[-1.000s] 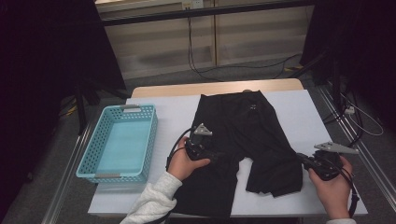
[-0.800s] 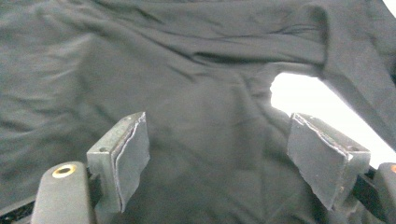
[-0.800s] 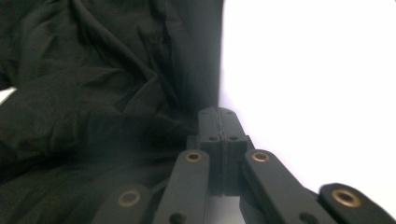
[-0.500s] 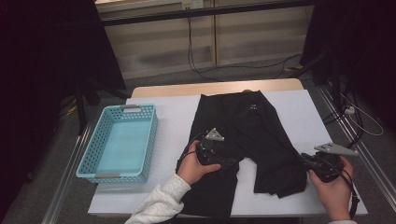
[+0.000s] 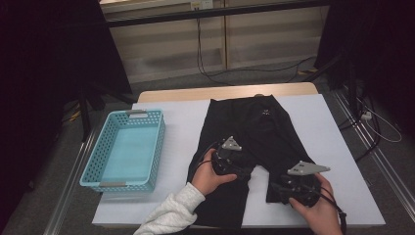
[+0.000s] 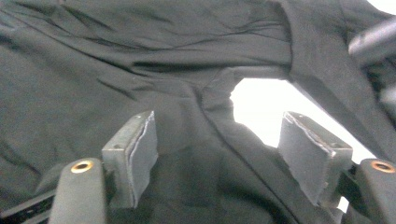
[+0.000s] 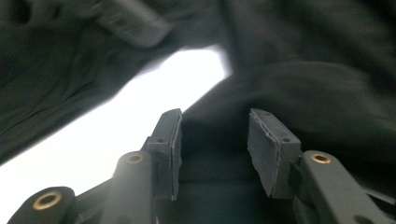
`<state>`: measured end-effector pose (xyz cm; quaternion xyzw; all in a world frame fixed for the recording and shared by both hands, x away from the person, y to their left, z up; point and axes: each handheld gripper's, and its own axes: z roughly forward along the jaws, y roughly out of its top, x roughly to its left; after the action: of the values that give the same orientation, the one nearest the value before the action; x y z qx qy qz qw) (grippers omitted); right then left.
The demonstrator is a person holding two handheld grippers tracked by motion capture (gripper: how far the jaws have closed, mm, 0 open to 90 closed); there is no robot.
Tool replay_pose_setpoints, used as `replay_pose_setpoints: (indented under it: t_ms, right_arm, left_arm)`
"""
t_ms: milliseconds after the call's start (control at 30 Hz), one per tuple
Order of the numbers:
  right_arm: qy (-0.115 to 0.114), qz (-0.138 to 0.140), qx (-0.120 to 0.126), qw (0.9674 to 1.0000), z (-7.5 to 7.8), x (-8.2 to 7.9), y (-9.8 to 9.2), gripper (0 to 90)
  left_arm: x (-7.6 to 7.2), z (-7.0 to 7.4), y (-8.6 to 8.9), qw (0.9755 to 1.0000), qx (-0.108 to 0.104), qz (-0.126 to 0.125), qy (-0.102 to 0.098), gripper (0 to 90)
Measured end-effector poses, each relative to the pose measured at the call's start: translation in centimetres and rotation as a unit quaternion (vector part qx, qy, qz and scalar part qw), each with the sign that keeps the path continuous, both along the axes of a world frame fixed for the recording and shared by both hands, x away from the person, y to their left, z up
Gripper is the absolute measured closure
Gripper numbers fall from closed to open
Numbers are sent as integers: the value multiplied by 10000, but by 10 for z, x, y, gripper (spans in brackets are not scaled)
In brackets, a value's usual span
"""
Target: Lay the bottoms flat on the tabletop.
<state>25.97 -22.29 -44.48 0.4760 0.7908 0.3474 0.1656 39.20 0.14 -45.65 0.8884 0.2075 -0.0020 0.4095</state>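
Observation:
Black shorts point(image 5: 259, 127) lie flat on the white table point(image 5: 181, 127), waistband at the far end and both legs toward me. My left gripper point(image 5: 242, 169) hovers over the crotch. In the left gripper view its jaws point(image 6: 217, 140) have just been closing but stand apart, with the cloth point(image 6: 116, 70) under them and no pad pressing. My right gripper point(image 5: 276, 188) is over the end of the right leg. Its jaws point(image 7: 215, 135) have just been opening and now stand apart above the fabric point(image 7: 317, 84), gripping nothing.
A light blue plastic basket point(image 5: 157, 147) sits on the table's left part with nothing in it. Bare white table point(image 6: 261, 107) shows between the two legs. Cables trail on the floor behind and right of the table.
My left gripper moved right, from the left leg to the crotch. My right gripper moved left from the table's right edge onto the right leg, which now lies shorter.

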Motion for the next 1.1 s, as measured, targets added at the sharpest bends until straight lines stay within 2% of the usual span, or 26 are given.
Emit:
replay_pose_setpoints:
  t_ms: [100, 167, 267, 333, 467, 500, 567, 667, 767, 900, 1100]
  right_arm:
    - [139, 123, -181, 9997, -10, 0, 12, 576]
    - [54, 155, -203, 9997, -12, 0, 13, 624]
    - [44, 151, -187, 9997, -12, 0, 11, 789]
    - [47, 183, -83, 9998, -13, 1, 9, 894]
    - [158, 200, -3, 9997, -9, 1, 5, 900]
    - [128, 169, 96, 9997, -7, 0, 1, 900]
    - [35, 52, 365, 9993, 2, -1, -11, 900]
    - [-204, -340, 673, 9969, 21, -6, -37, 900]
    - [-327, -584, 785, 9947, 27, -12, -58, 900]
    - [-310, -864, 804, 9925, 23, -21, -80, 900]
    - [-237, -1205, 524, 9911, 20, -22, -97, 900]
  left_arm:
    - [-1, -2, -1, 9999, 106, -35, 12, 367]
    - [-2, -3, -1, 9999, 125, -11, -16, 399]
    - [-1, -3, -1, 9999, 111, -1, 15, 422]
    - [-1, -3, -1, 9999, 114, 8, 31, 428]
    - [-1, -3, 0, 9999, 122, 0, 25, 428]
    - [-1, -3, 0, 9999, 129, 3, 33, 428]
    - [-1, -3, 0, 9999, 134, -15, 22, 428]
    - [-1, -3, 0, 9999, 132, -11, 7, 427]
    - [-2, -3, 0, 9999, 130, 1, -14, 429]
    - [-2, -3, -1, 9999, 163, 6, -37, 441]
    - [-2, -3, -1, 9998, 159, -5, -82, 445]
